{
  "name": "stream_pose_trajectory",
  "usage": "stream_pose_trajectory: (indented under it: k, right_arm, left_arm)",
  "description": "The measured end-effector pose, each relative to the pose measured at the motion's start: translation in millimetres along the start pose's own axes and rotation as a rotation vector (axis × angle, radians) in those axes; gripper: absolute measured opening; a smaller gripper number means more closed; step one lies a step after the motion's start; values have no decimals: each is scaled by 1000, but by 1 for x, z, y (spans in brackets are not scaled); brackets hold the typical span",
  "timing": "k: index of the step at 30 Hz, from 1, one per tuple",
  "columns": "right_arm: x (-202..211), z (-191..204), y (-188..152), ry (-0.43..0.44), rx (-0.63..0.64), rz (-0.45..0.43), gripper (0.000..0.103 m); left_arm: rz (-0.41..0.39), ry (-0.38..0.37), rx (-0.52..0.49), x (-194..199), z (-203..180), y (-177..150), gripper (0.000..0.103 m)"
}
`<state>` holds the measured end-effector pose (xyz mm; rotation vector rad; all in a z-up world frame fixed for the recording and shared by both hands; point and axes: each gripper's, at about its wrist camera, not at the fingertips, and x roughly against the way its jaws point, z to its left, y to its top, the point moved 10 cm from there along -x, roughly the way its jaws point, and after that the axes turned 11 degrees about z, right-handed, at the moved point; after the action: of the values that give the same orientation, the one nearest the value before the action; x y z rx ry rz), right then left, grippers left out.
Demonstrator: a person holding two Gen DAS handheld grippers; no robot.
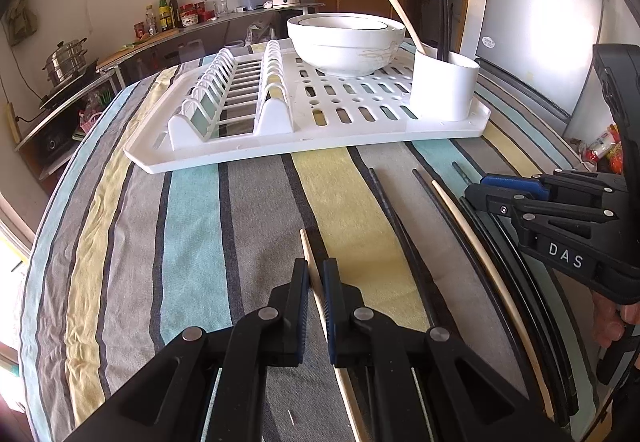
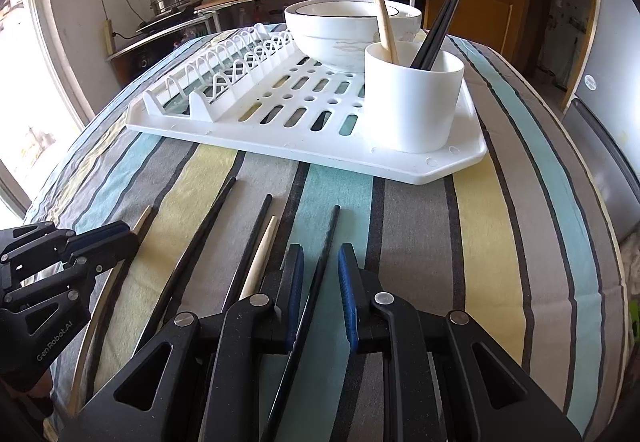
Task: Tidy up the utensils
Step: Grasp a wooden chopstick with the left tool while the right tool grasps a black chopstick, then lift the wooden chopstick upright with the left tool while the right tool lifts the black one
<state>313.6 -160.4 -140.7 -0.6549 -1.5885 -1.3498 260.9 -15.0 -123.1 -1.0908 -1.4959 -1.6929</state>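
Note:
My left gripper [image 1: 316, 266] is shut on a pale wooden chopstick [image 1: 307, 246] that lies on the striped cloth, its tip poking out past the fingers. My right gripper [image 2: 322, 254] stands open astride a black chopstick [image 2: 330, 230], with a gap on both sides of it. Between the two grippers lie two more black chopsticks [image 2: 204, 234] and another wooden one [image 2: 260, 254]. Ahead, a white utensil cup [image 2: 412, 106] stands on the near right corner of the white dish rack [image 2: 280, 146] and holds wooden and black chopsticks.
Stacked white bowls [image 2: 340, 30] sit on the rack behind the cup. The rack's plate slots [image 1: 224, 94] fill its left half. A hand [image 1: 612, 322] holds the right gripper at the far right. A counter with pots and bottles lies beyond the table.

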Motion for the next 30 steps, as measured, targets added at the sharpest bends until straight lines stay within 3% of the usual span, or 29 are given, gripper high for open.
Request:
stream_pose_trajectory:
  k: [5,11,18,30]
  right_arm:
    - [-2,5,4,-10,24,14,6]
    - [3,5,4,23,15,7,6]
    - [36,3,6,68,6,-75,5]
    - [123,-6,21,106,-17,-271,5]
  left_arm:
    - [-1,8,-16,-1,0,3,7]
    - [5,-18,-10,-2,0,6,5]
    - [-56,-66,-6,25,-4,13,5]
    - [-219,-148,0,108,-9,37,5]
